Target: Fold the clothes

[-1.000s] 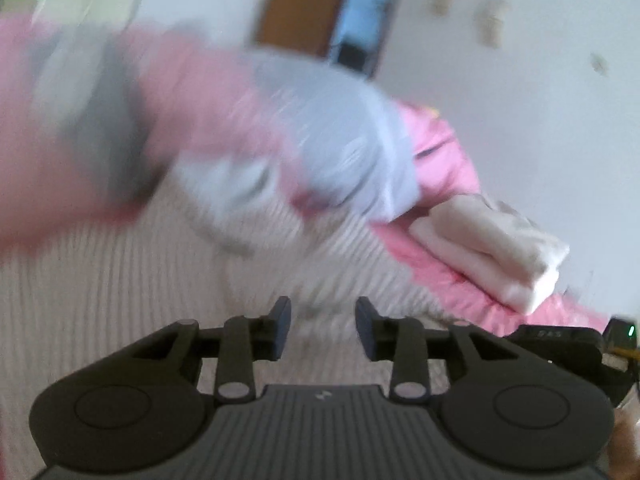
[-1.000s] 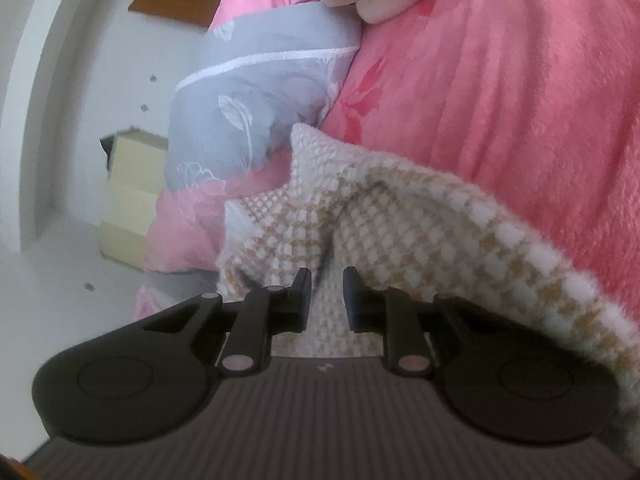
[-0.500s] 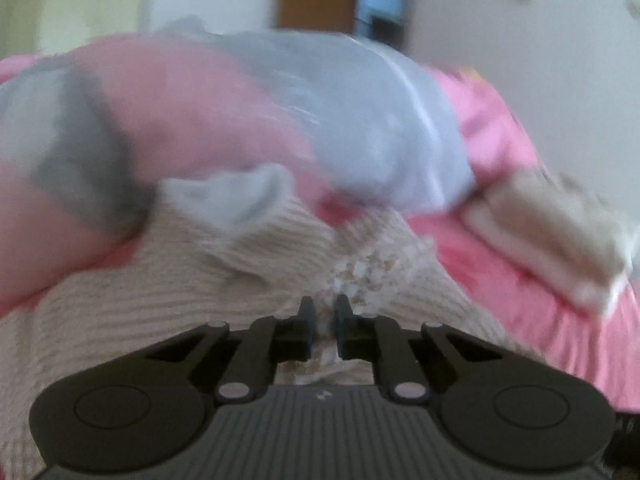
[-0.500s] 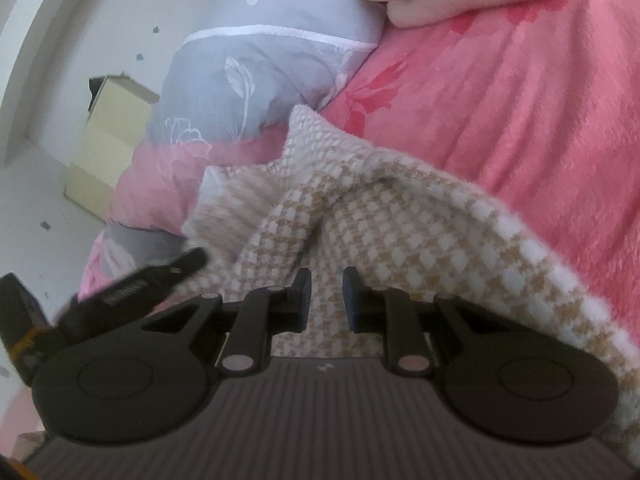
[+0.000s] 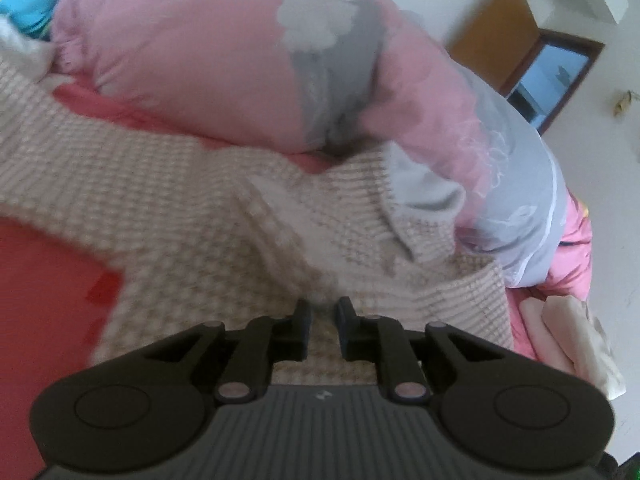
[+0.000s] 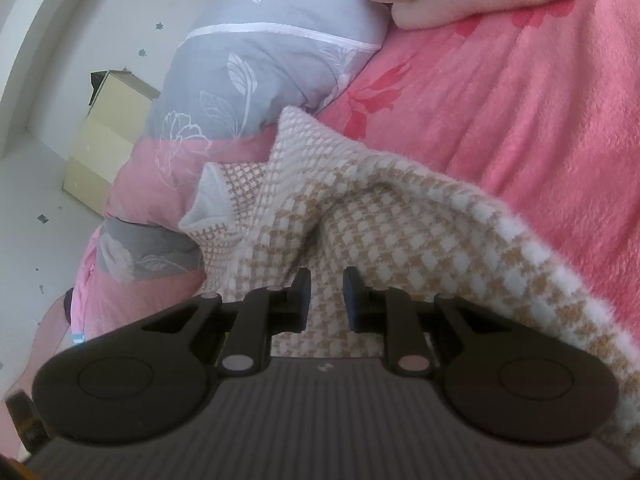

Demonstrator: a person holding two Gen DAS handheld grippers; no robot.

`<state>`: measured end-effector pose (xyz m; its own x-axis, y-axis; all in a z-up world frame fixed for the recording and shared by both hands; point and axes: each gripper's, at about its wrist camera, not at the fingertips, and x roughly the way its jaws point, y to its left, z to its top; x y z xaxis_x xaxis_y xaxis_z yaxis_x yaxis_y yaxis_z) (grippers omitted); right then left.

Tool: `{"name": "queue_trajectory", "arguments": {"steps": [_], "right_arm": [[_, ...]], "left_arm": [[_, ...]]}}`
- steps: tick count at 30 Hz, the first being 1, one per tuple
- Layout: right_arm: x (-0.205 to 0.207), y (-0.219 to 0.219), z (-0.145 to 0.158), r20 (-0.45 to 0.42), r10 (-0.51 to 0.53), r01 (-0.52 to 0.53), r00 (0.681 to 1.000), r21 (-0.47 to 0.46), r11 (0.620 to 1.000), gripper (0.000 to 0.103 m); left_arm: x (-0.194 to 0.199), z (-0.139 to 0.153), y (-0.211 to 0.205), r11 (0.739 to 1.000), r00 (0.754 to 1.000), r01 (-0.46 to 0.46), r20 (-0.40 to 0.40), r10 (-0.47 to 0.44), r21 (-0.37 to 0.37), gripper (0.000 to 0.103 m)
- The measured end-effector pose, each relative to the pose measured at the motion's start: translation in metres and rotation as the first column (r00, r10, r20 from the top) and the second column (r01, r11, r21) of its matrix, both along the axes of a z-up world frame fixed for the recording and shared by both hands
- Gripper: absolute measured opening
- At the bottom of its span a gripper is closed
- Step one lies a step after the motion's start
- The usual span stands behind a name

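1. The checked knit sweater [image 6: 400,240] lies rumpled on the pink bed [image 6: 500,100], its collar end against the grey-and-pink quilt [image 6: 248,80].
2. The right gripper [image 6: 326,296] pinches a raised fold of the sweater, probably to lift that edge.
3. The left gripper [image 5: 322,320], jaws just closed, then eased slightly, pinches sweater fabric opposite the quilt.
4. Folded pale clothes [image 5: 572,336] sit beyond the sweater, apparently finished.

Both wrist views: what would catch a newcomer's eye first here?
The tan-and-white checked sweater fills the middle of both views, bunched on the pink bedspread. Both the left gripper and the right gripper are pinching its fabric. Behind it bulges a pink-and-grey floral quilt, with folded cream clothes at the bed's edge.
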<state>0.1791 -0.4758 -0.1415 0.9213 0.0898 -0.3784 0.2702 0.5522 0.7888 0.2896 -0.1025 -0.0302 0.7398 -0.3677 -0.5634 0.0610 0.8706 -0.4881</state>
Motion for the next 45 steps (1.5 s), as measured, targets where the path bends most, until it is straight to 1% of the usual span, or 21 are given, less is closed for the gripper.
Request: {"name": "queue_trajectory", "arguments": {"steps": [5,10,13,16,18,20,21,22,26,29,31,32,33,34,35,36,37,38,41,43,45], "right_arm": [[0.0,0.001,0.0,0.003,0.0,0.0,1.0,-0.006,1.0,0.016],[0.001,0.003,0.003,-0.007,0.016,-0.016,1.0,-0.035,0.999,0.017],[0.002,0.011,0.011,-0.016,0.058,-0.059,0.998,-0.091,0.994,0.028],[0.005,0.037,0.038,-0.019,0.169,-0.168,0.985,-0.236,0.957,0.029],[0.013,0.067,0.063,-0.013,0.289,-0.277,0.957,-0.335,0.901,0.029],[0.027,0.105,0.087,-0.039,0.413,-0.385,0.91,-0.453,0.804,0.034],[0.035,0.125,0.098,-0.06,0.47,-0.431,0.881,-0.513,0.742,0.043],[0.044,0.147,0.108,-0.091,0.518,-0.466,0.85,-0.586,0.662,0.05],[0.077,0.231,0.124,-0.235,0.635,-0.517,0.736,-0.801,0.303,0.058],[0.105,0.283,0.116,-0.342,0.657,-0.524,0.672,-0.846,0.095,0.063],[0.126,0.308,0.1,-0.421,0.61,-0.511,0.671,-0.859,-0.031,0.064],[0.136,0.315,0.091,-0.455,0.579,-0.51,0.676,-0.857,-0.079,0.064],[0.147,0.319,0.082,-0.487,0.552,-0.518,0.677,-0.848,-0.114,0.063],[0.156,0.32,0.074,-0.519,0.534,-0.536,0.668,-0.833,-0.139,0.056],[0.163,0.317,0.07,-0.536,0.529,-0.557,0.658,-0.819,-0.137,0.048],[0.17,0.315,0.067,-0.552,0.524,-0.577,0.649,-0.806,-0.135,0.027],[0.173,0.308,0.071,-0.543,0.538,-0.592,0.644,-0.8,-0.098,0.015],[0.176,0.302,0.075,-0.533,0.553,-0.607,0.641,-0.792,-0.061,0.016],[0.164,0.27,0.109,-0.423,0.659,-0.625,0.622,-0.775,0.093,0.015],[0.155,0.241,0.133,-0.341,0.735,-0.643,0.586,-0.748,0.166,0.015],[0.149,0.214,0.153,-0.279,0.8,-0.655,0.532,-0.734,0.179,0.015]], "left_arm": [[-0.016,0.002,0.029,0.998,0.996,-0.021,0.085,0.016,0.061,0.019],[-0.022,0.004,0.054,0.995,0.995,0.001,0.099,-0.01,0.096,0.019],[-0.02,0.011,0.061,0.991,0.992,0.038,0.118,-0.054,0.13,0.02],[-0.017,0.015,0.068,0.982,0.985,0.086,0.136,-0.11,0.17,0.026],[-0.012,0.013,0.074,0.976,0.981,0.11,0.139,-0.138,0.19,0.03],[-0.007,0.009,0.082,0.976,0.98,0.123,0.133,-0.147,0.178,0.03],[-0.005,0.006,0.086,0.979,0.98,0.127,0.129,-0.149,0.162,0.03],[-0.004,0.002,0.091,0.982,0.981,0.126,0.128,-0.144,0.139,0.03],[0.001,-0.013,0.103,0.989,0.982,0.128,0.131,-0.137,0.073,0.03],[0.0,-0.021,0.108,0.987,0.977,0.155,0.142,-0.16,0.045,0.03],[-0.003,-0.024,0.109,0.984,0.97,0.174,0.163,-0.178,0.039,0.03],[-0.005,-0.024,0.109,0.982,0.967,0.185,0.174,-0.188,0.034,0.03],[-0.006,-0.024,0.109,0.98,0.961,0.198,0.19,-0.2,0.03,0.03],[-0.008,-0.023,0.109,0.977,0.956,0.21,0.205,-0.211,0.026,0.03],[-0.009,-0.023,0.107,0.974,0.95,0.224,0.218,-0.224,0.026,0.03],[-0.011,-0.022,0.106,0.971,0.944,0.236,0.232,-0.236,0.03,0.03],[-0.013,-0.021,0.102,0.966,0.934,0.255,0.249,-0.257,0.043,0.031],[-0.015,-0.02,0.099,0.961,0.923,0.271,0.265,-0.277,0.06,0.032],[-0.021,-0.011,0.087,0.944,0.888,0.304,0.321,-0.33,0.128,0.042],[-0.022,-0.003,0.082,0.937,0.865,0.32,0.36,-0.35,0.142,0.053],[-0.02,0.005,0.074,0.927,0.841,0.339,0.388,-0.376,0.164,0.058]]}}
